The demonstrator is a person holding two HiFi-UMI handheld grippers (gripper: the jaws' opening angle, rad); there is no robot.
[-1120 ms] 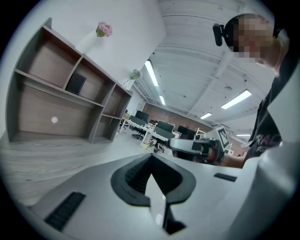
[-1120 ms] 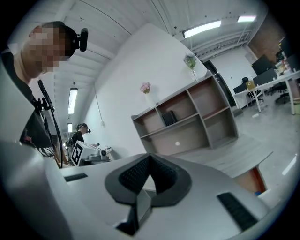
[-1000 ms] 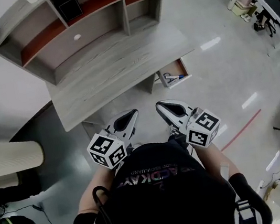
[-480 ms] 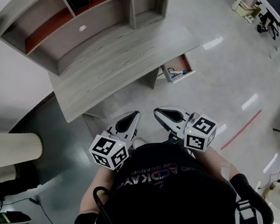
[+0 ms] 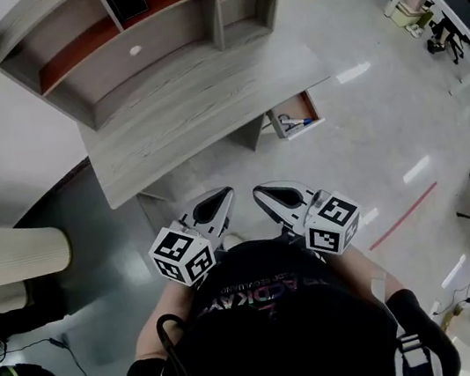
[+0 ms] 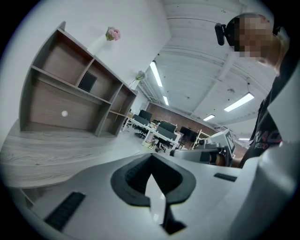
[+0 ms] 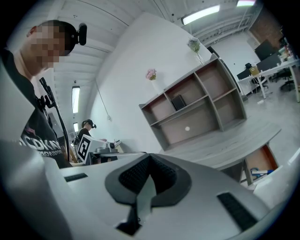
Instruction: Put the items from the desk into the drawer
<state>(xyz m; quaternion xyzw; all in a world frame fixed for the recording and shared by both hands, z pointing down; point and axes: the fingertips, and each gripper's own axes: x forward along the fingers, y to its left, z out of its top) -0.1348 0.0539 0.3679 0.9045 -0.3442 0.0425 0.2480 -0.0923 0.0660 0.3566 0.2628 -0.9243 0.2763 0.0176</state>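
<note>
Head view: left tongs (image 5: 221, 197), right tongs (image 5: 264, 193) abreast, near level (both closed)

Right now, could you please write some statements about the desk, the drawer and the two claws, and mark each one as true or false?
1. The drawer is open, with things inside. True.
2. The left claw holds an item. False: its jaws are together, with nothing between them.
3. The right claw is shut and empty. True.
4. Both claws reach over the desk top. False: they are close to the person, apart from the desk.
</note>
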